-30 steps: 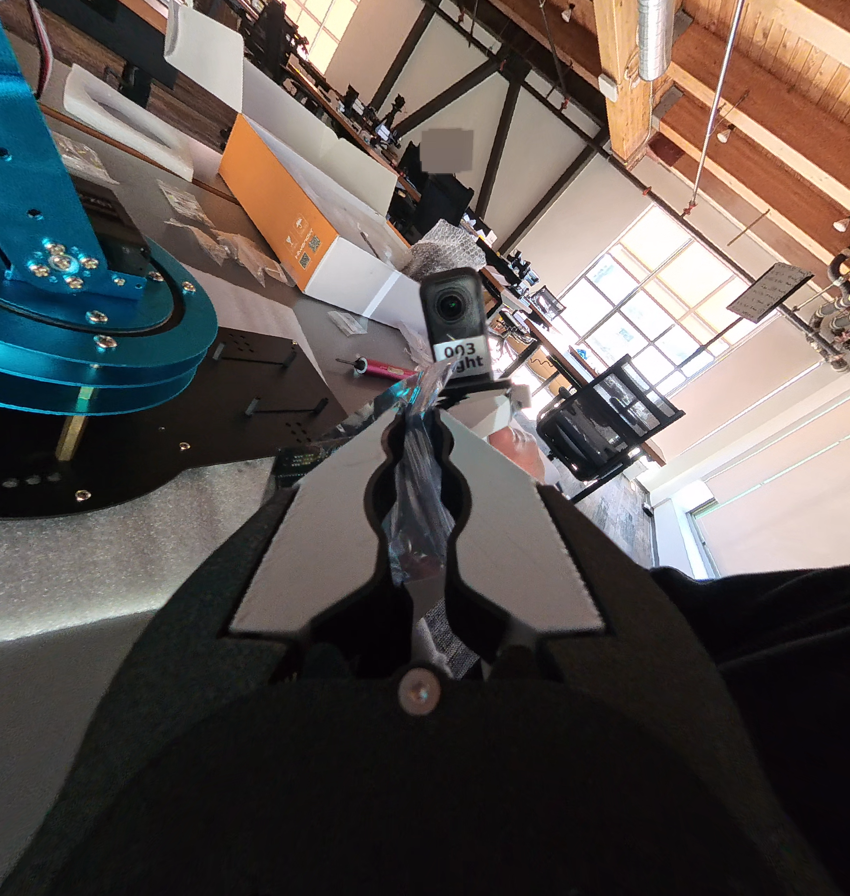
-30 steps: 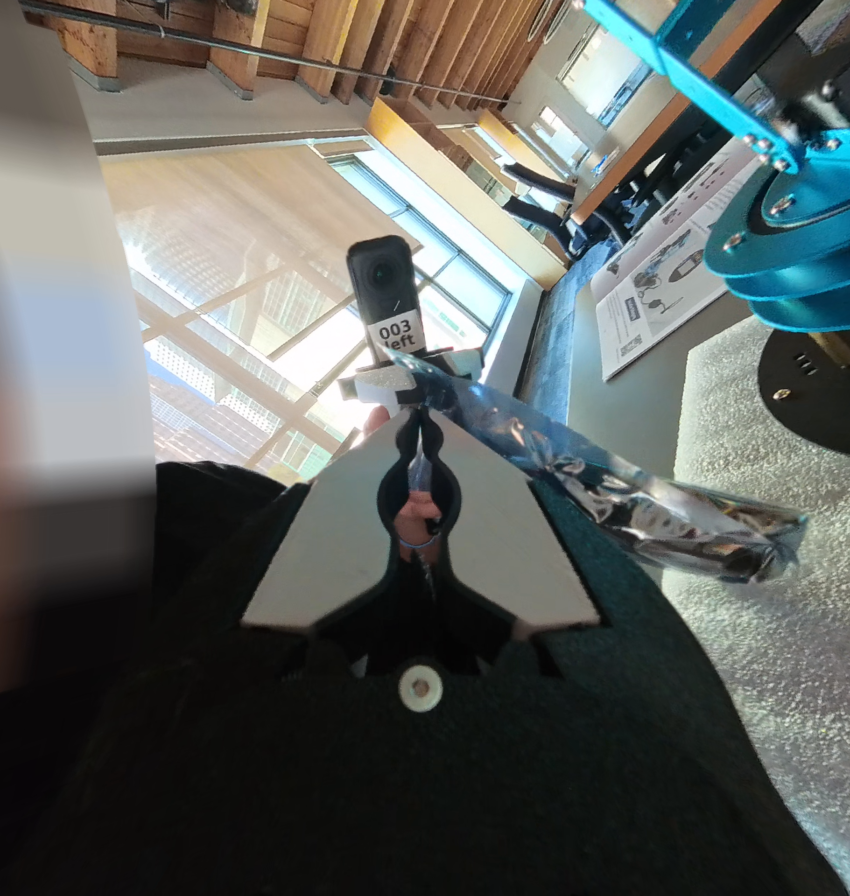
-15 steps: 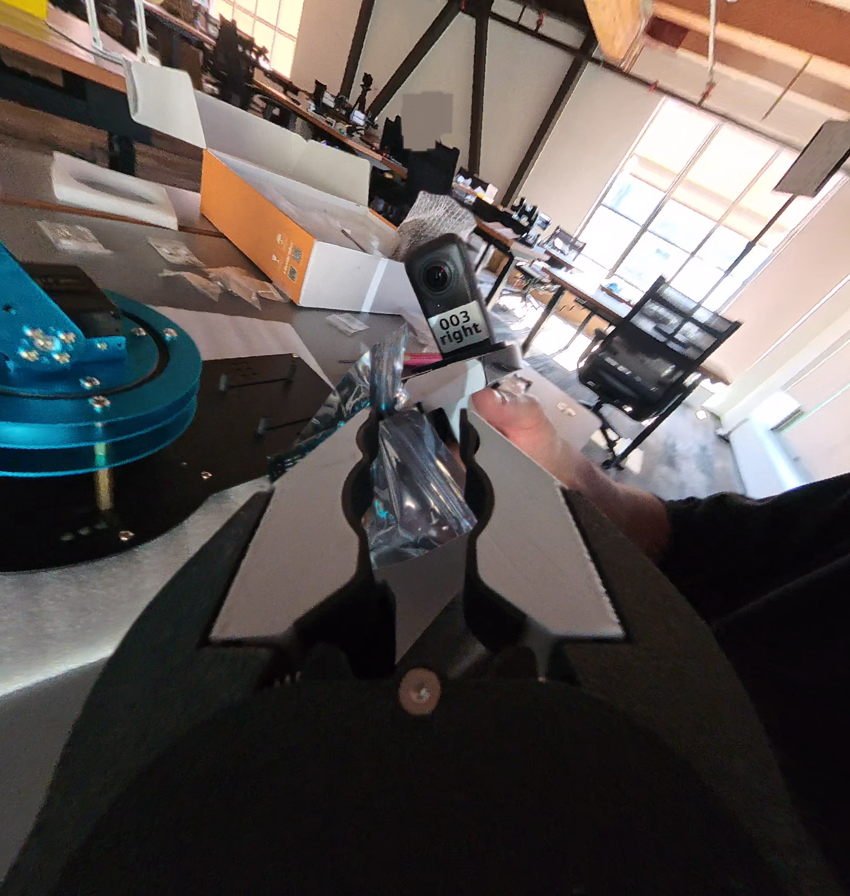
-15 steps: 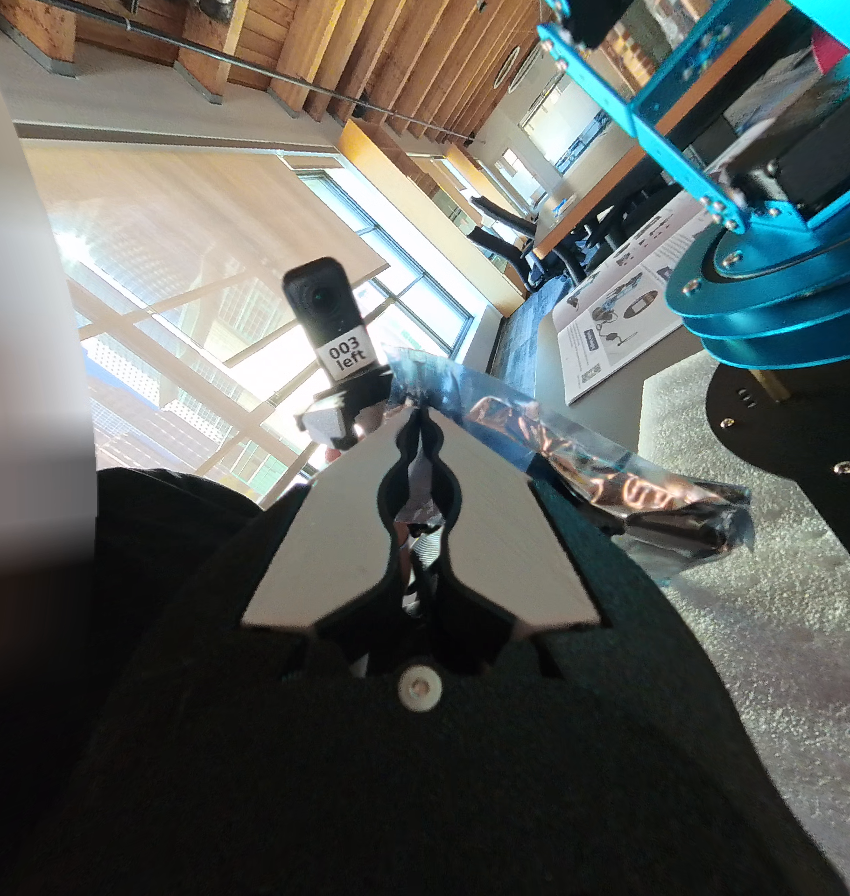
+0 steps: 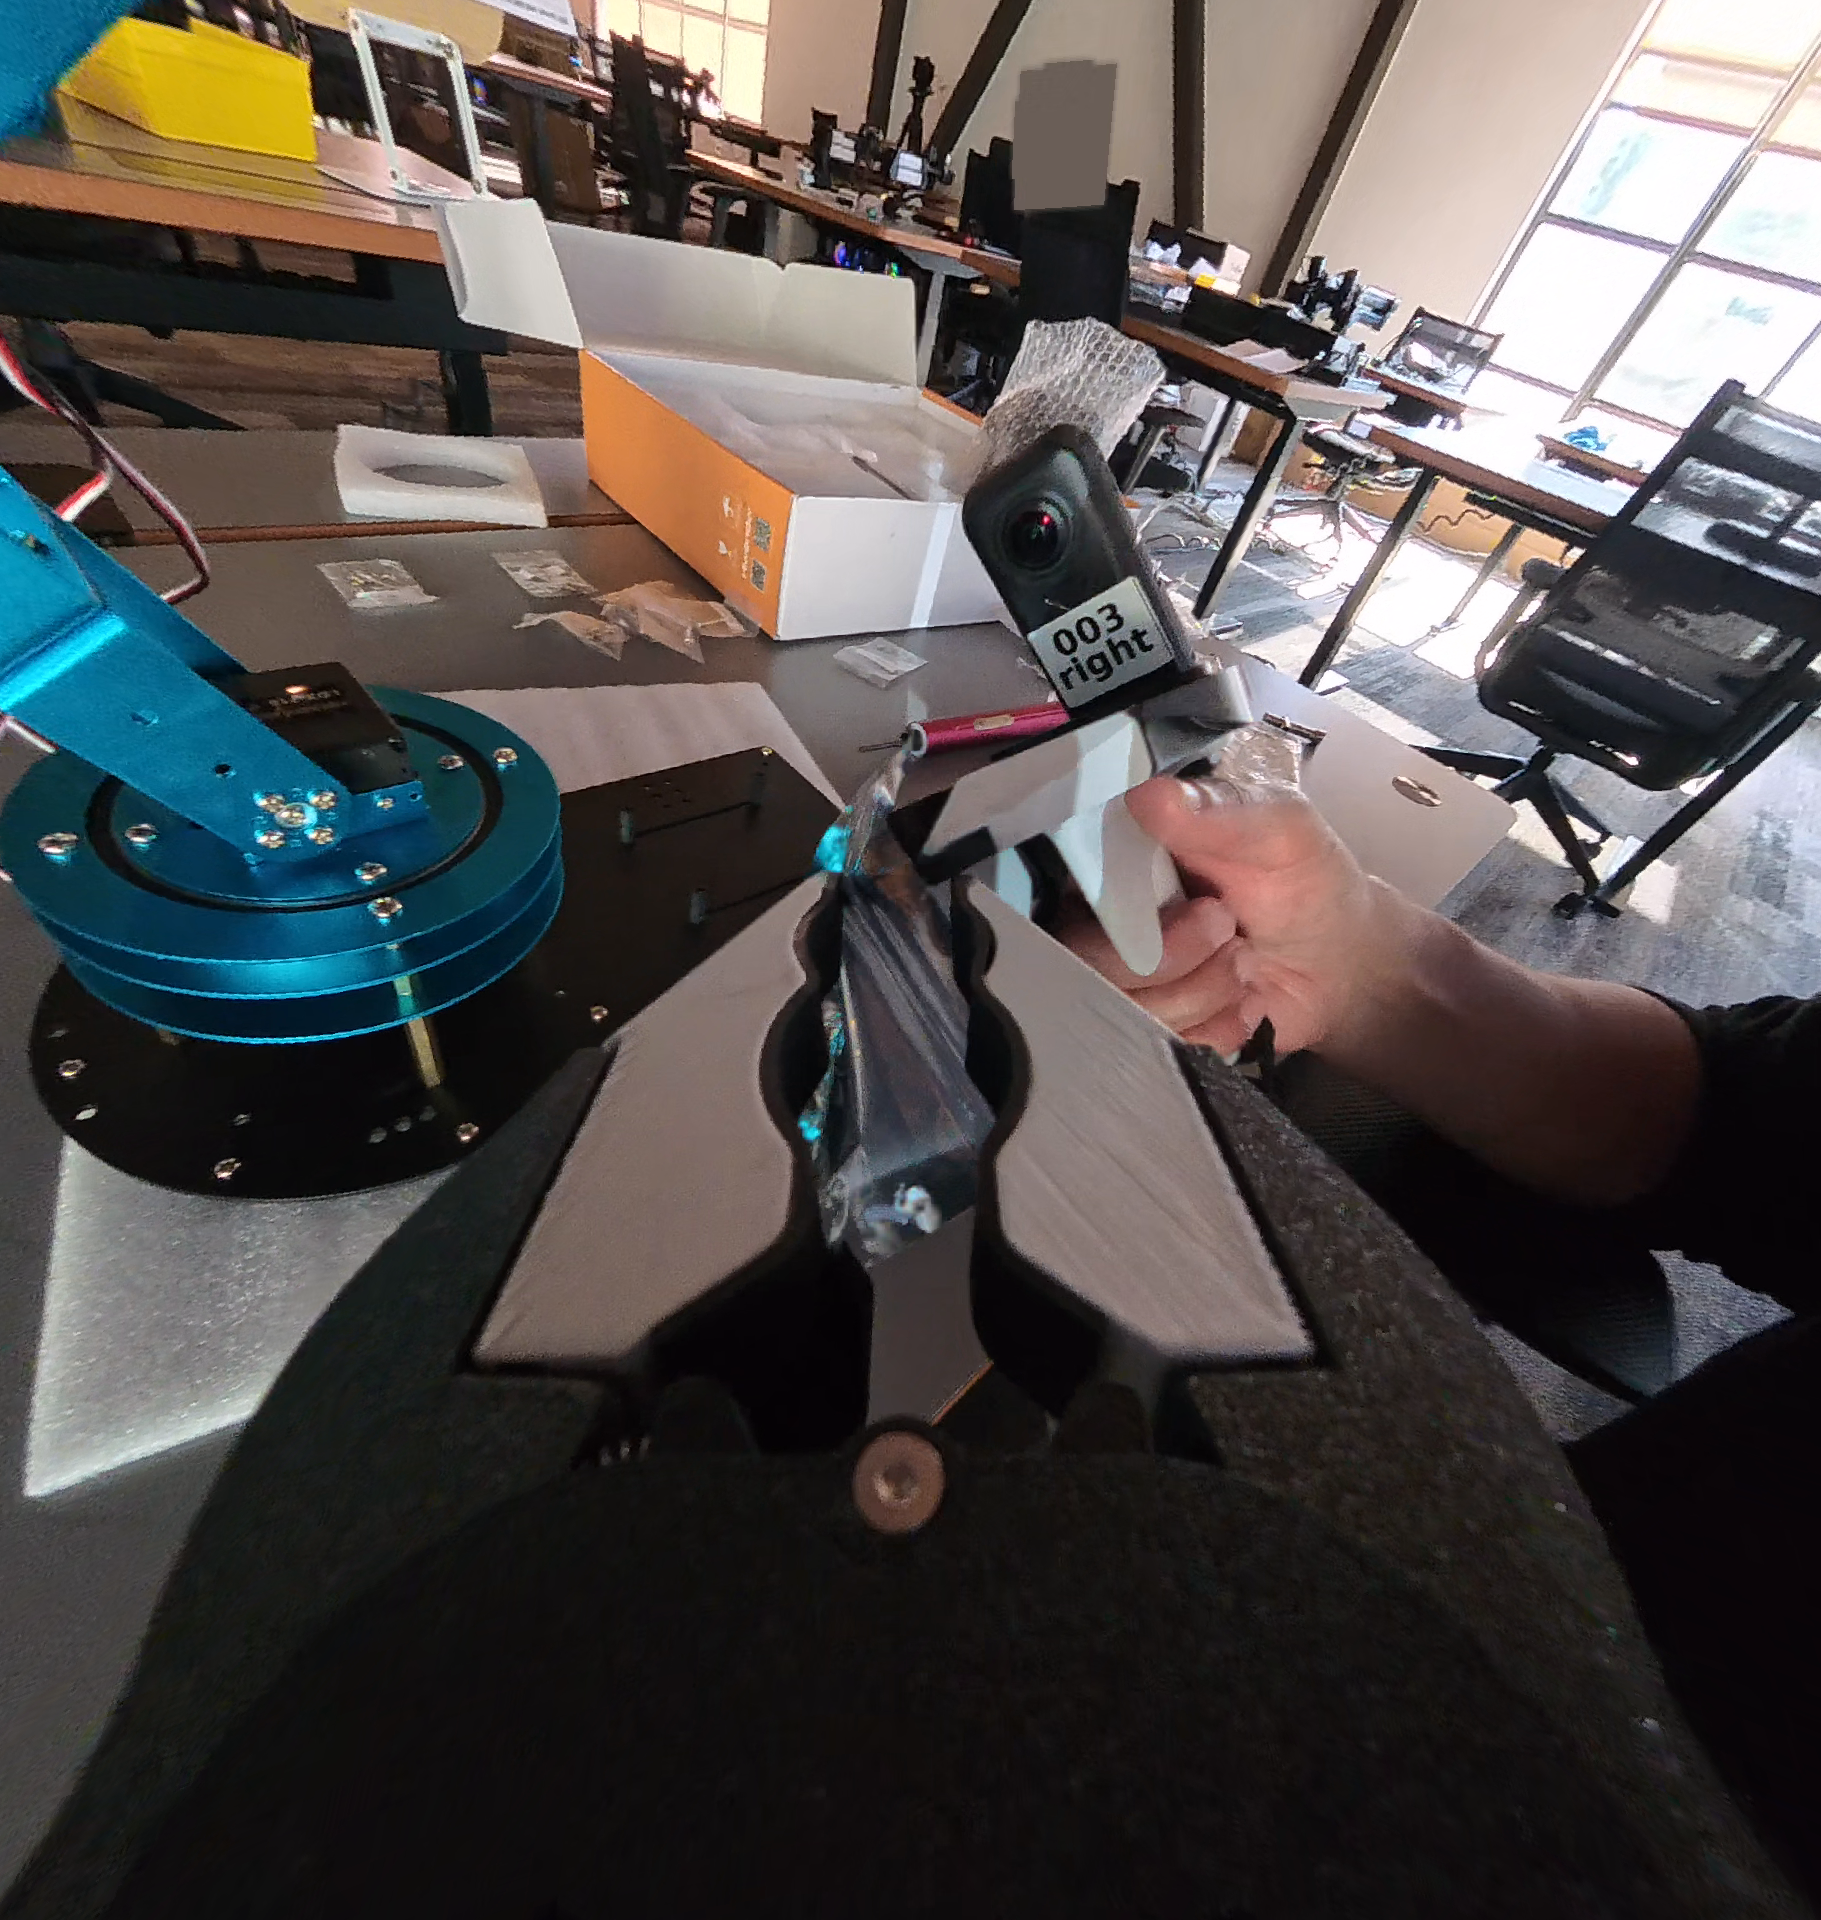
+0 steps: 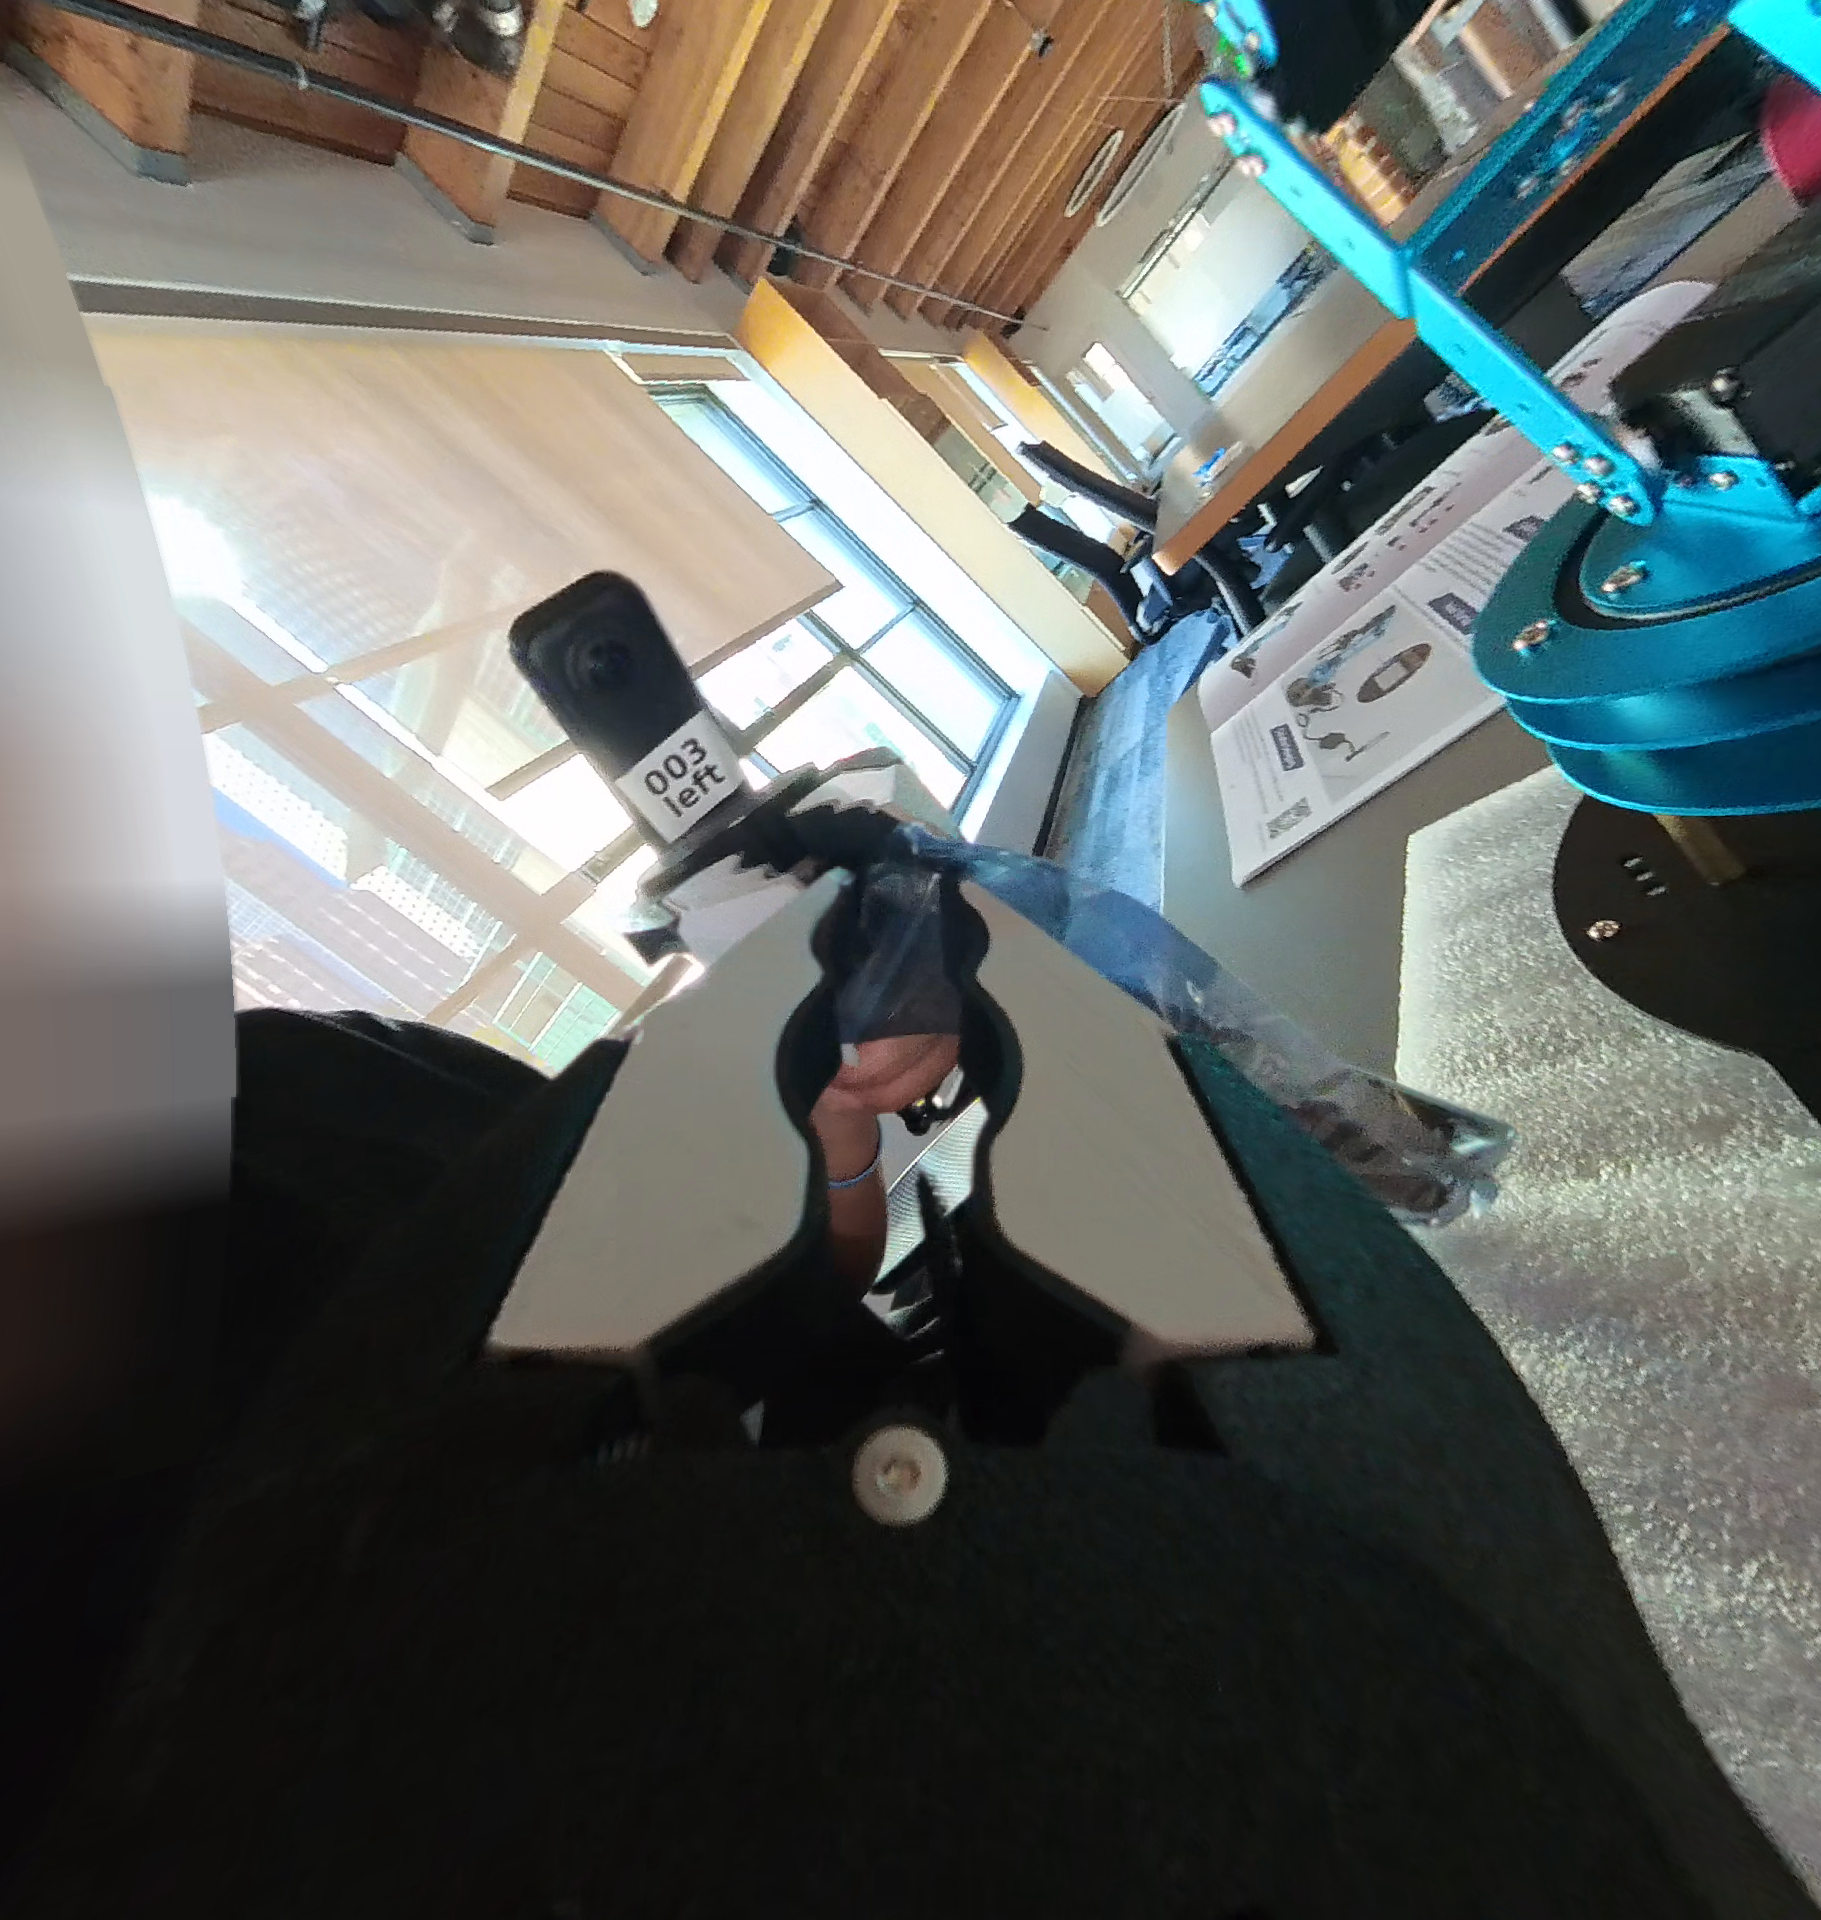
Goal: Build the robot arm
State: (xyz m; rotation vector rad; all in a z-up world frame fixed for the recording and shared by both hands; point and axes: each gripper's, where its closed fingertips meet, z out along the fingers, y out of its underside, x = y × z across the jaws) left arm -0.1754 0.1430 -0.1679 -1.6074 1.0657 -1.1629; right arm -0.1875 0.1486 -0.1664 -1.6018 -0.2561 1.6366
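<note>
A shiny clear plastic bag (image 5: 890, 1049) is pinched between both grippers, which face each other tip to tip above the table. My left gripper (image 5: 885, 899) is shut on one end of it. My right gripper (image 6: 898, 904) is shut on the other end, and the rest of the bag (image 6: 1311, 1091) hangs out to the right with dark small parts inside. In the left wrist view the right gripper's camera (image 5: 1067, 551) and the hand (image 5: 1290, 925) holding it sit just behind the bag. The left gripper's camera (image 6: 615, 681) shows in the right wrist view.
A blue robot arm base (image 5: 272, 842) stands on a black plate (image 5: 262, 1101) at left; it also shows in the right wrist view (image 6: 1695, 665). An open orange-and-white box (image 5: 771, 499), small parts bags (image 5: 625, 613), white foam (image 5: 438, 478), a pink screwdriver (image 5: 979, 720) and a leaflet (image 6: 1373, 686) lie around. Both grippers' tips are close together, under 4 cm apart.
Both grippers have kept hold of the bag. The left wrist view has tilted down from the ceiling to the table, and the right gripper and hand have come closer and to the right.
</note>
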